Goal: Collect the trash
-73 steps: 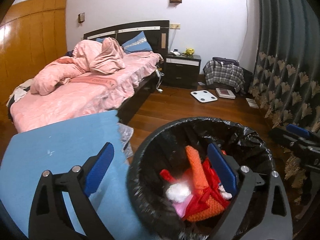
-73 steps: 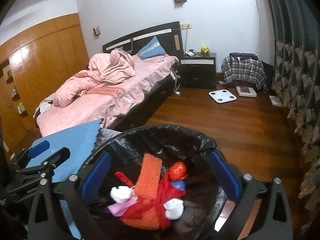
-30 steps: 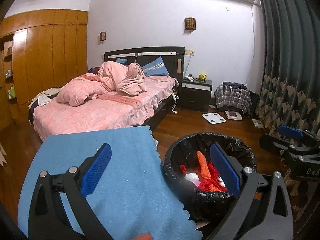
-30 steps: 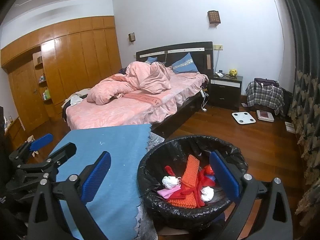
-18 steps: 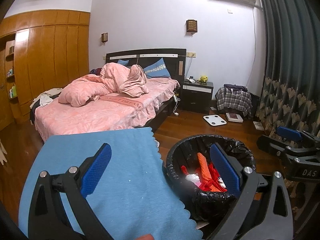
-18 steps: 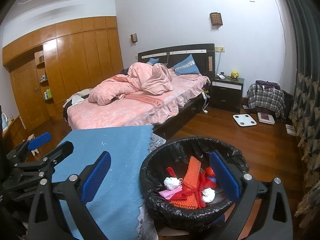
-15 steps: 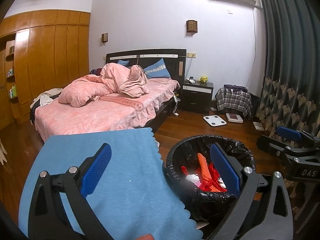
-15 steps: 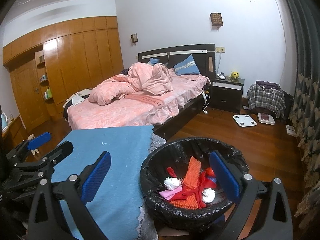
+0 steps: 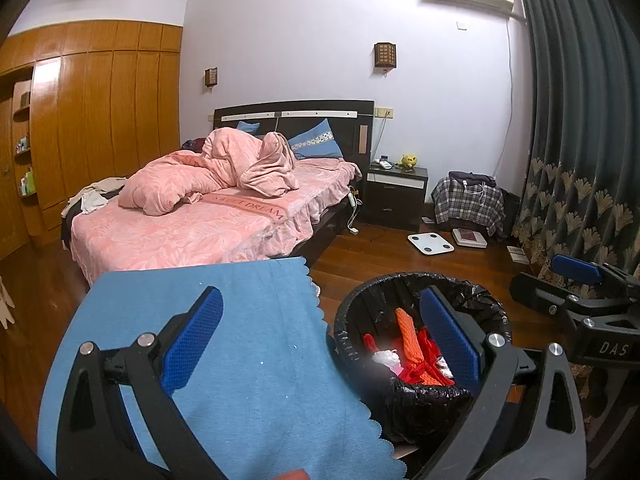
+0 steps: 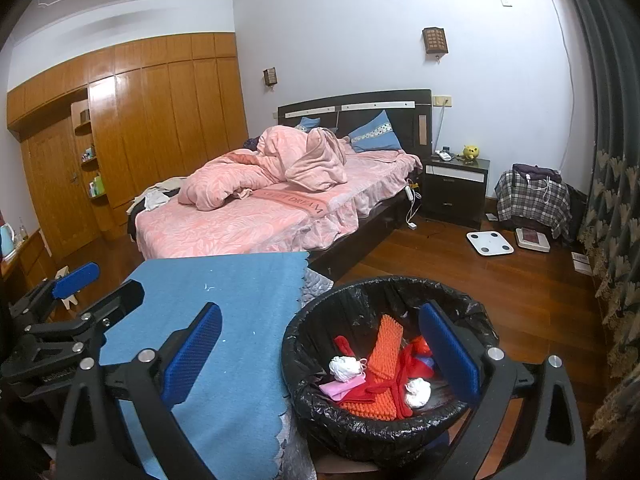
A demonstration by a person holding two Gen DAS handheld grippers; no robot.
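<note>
Two grippers, left (image 9: 320, 336) and right (image 10: 320, 352), fingers apart and empty, hover by the black-lined round bin (image 10: 390, 424); a careless nudge could topple it off the blue-clothed tabletop (image 10: 224, 320).

Bin liner (image 10: 384, 426): thin black plastic, glossy, crinkled. Blue cloth (image 10: 236, 312): matt woven fabric, scalloped edge. Orange pad (image 10: 386, 344) in the bin: ribbed, rough-textured. Gripper pads (image 9: 192, 334): blue, finely dimpled; frames matt black plastic with bright metal bolts. Floor (image 10: 500, 292): polished wood, reflective. Wardrobe (image 9: 100, 120): glossy wood veneer. Quilt (image 9: 192, 176): soft pink cloth.
</note>
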